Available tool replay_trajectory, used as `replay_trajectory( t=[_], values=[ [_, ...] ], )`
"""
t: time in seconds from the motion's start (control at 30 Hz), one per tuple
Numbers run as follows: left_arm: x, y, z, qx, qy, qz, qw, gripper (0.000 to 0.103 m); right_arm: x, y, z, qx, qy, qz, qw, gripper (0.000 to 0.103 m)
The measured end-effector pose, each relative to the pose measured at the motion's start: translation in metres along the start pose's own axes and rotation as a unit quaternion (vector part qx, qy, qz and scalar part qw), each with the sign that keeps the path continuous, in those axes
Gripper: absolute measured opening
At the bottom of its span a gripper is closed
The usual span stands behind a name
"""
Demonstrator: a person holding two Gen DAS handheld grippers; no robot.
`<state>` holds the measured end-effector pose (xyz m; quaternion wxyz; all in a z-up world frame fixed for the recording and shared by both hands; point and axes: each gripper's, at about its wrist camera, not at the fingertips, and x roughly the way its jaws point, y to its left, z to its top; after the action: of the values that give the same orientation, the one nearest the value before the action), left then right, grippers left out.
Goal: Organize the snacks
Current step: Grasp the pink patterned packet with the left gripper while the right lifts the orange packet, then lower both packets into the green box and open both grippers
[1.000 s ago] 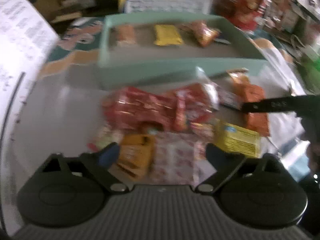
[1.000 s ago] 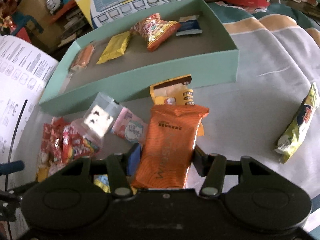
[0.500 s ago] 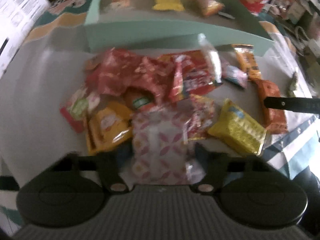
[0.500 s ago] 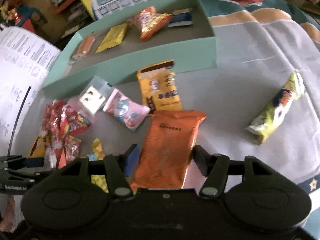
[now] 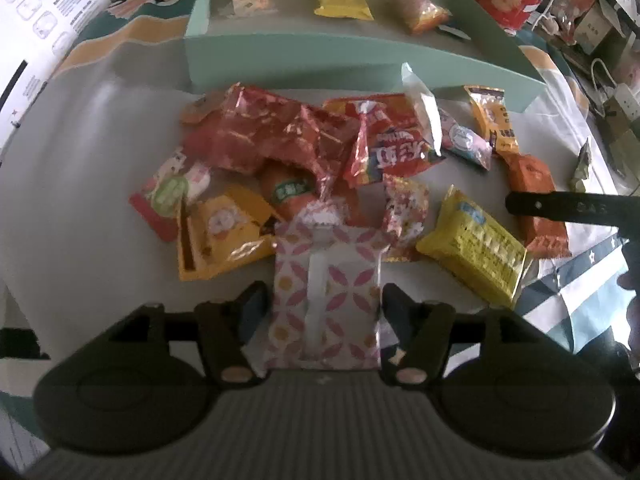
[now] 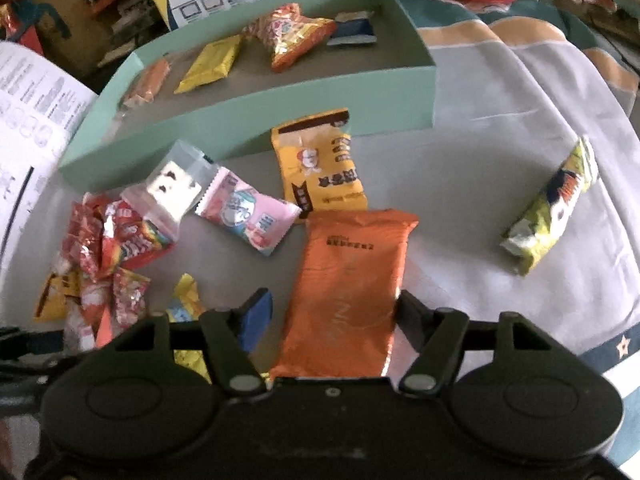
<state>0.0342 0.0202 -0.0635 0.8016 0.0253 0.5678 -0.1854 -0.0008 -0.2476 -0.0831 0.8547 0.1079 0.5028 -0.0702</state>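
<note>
Left gripper (image 5: 324, 304) jaws just reopened, straddling the pink packet (image 5: 326, 300) (contact unclear). Right gripper (image 6: 334, 312) spread around the orange pack (image 6: 348, 288), left pad clear.

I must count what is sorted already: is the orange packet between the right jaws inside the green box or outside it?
Outside. The orange packet lies on the grey cloth, in front of the green box.

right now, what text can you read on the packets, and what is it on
None reads surely.
orange packet: black line and faint big letters, blurred.
yellow packet: dark characters, blurred.
red packet: white characters, blurred.
white sheet: print too small.
</note>
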Motion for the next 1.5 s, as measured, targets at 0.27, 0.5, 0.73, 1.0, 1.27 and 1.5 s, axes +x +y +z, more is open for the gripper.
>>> replay_trajectory(
  t=[0.27, 0.5, 0.73, 1.0, 1.27, 1.5],
  values=[
    [-0.009, 0.001, -0.008, 0.005, -0.008, -0.013, 0.9999, 0.050, -0.007, -0.011, -0.004, 0.003, -0.014, -0.003, 1.000, 0.052],
    [-0.031, -0.005, -0.002, 0.008, -0.034, -0.012, 0.9993, 0.050, -0.025, -0.021, 0.001, 0.024, -0.034, 0.024, 0.999, 0.052],
    [-0.051, 0.002, 0.029, -0.008, -0.065, -0.012, 0.9978, 0.050, -0.041, -0.009, 0.024, 0.026, -0.050, 0.070, 0.996, 0.052],
    [-0.055, 0.020, 0.117, -0.006, -0.115, 0.019, 0.9932, 0.050, -0.041, 0.018, 0.093, 0.007, -0.077, 0.107, 0.991, 0.052],
    [-0.009, 0.019, 0.209, 0.010, -0.108, 0.042, 0.9932, 0.050, 0.005, 0.047, 0.175, -0.004, -0.072, 0.116, 0.991, 0.052],
    [0.047, 0.029, 0.224, 0.015, -0.061, 0.077, 0.9951, 0.050, 0.063, 0.051, 0.192, 0.000, -0.033, 0.109, 0.994, 0.052]
  ],
)
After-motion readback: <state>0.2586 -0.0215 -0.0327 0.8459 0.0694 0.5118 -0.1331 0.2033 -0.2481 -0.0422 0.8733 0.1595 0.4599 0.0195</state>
